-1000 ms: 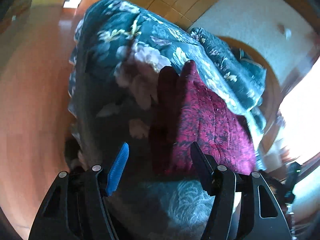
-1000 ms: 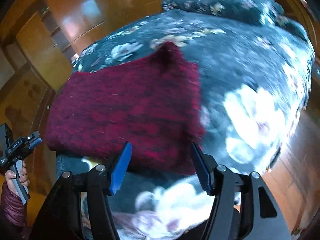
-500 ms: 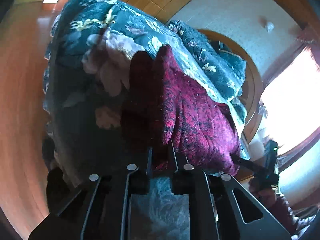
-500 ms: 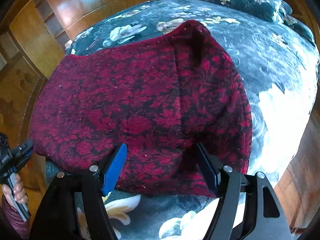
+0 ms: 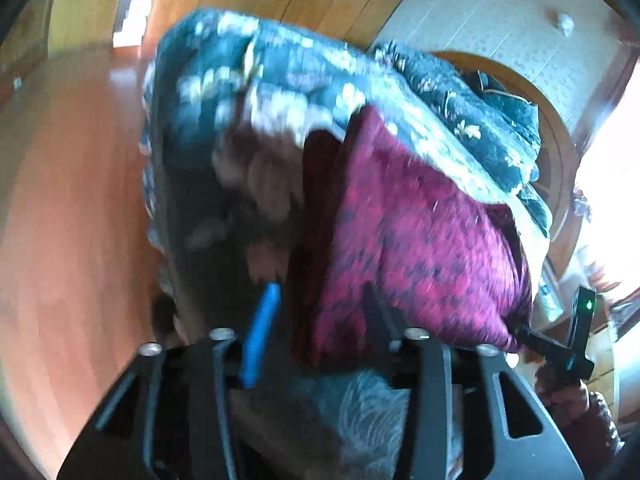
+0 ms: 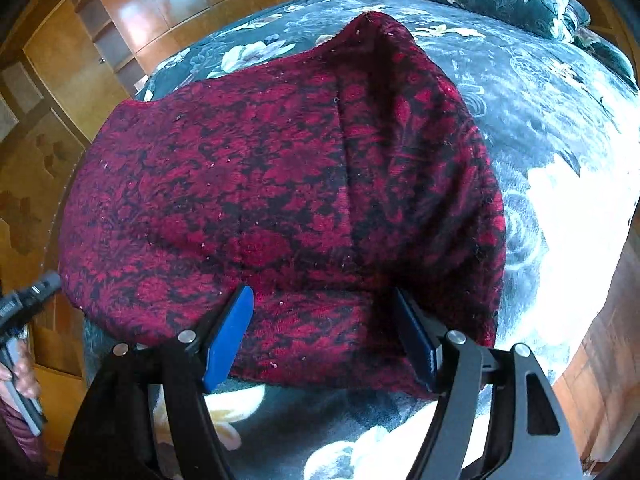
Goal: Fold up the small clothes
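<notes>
- Garment first: the red knit garment (image 6: 280,200) lies spread flat on the floral bedspread (image 6: 560,140), filling the middle of the right wrist view, probably laid out for folding.
- Right gripper (image 6: 320,340) stands spread over its near hem at 6 o'clock, pinching nothing.
- Left gripper (image 5: 320,320), jaws just reopened, straddles the garment's edge without pressing it.

One red knit garment (image 6: 280,184), two grippers (image 6: 320,336).
</notes>
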A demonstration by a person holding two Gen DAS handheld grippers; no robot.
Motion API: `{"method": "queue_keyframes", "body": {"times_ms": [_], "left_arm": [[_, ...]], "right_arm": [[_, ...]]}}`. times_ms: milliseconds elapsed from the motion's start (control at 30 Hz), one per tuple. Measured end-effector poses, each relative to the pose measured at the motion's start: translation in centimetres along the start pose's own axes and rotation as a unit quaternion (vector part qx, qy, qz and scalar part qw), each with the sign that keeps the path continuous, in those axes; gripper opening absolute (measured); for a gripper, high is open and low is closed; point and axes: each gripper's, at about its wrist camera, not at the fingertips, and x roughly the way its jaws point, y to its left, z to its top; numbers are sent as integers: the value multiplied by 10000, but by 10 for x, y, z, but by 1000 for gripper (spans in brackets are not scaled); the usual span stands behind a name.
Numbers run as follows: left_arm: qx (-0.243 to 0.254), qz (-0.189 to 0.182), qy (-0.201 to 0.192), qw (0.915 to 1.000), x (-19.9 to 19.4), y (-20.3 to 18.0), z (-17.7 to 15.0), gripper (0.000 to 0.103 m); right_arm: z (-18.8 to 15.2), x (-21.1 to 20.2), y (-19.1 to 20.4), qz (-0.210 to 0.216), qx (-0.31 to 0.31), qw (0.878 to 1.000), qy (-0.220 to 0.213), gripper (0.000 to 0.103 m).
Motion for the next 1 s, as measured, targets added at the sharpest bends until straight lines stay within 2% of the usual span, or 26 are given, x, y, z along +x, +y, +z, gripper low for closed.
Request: {"method": "queue_keyframes", "body": {"times_ms": [67,133,167,300,533,800,1000], "left_arm": [[178,101,-177,9996,-6,-10,11,49],[389,316,-407,9979,-12,-23,22,65],[460,368,-492,9971,-15,-25,26,67],[816,534,-654,9931,-14,-44,39,68],[1211,673,-631,9883,4,-59,47,68],[1259,723,-498,9882,26,-59,56,68],[1216,726,-318,9894,47,-52,64,68]], "right_arm": [[-1,0,1,-3,-10,10000,-24,72],[-1,0,2,-28,-47,10000,-43,72],[-4,-2,3,-33,-46,10000,-53,72],[-5,-2,3,-11,-59,9999,-90,72],[-5,-5,1,45,-69,9999,-79,73],[4,-16,4,79,-160,9998,-18,73],[29,-40,-1,137,-70,9990,-411,74]]}}
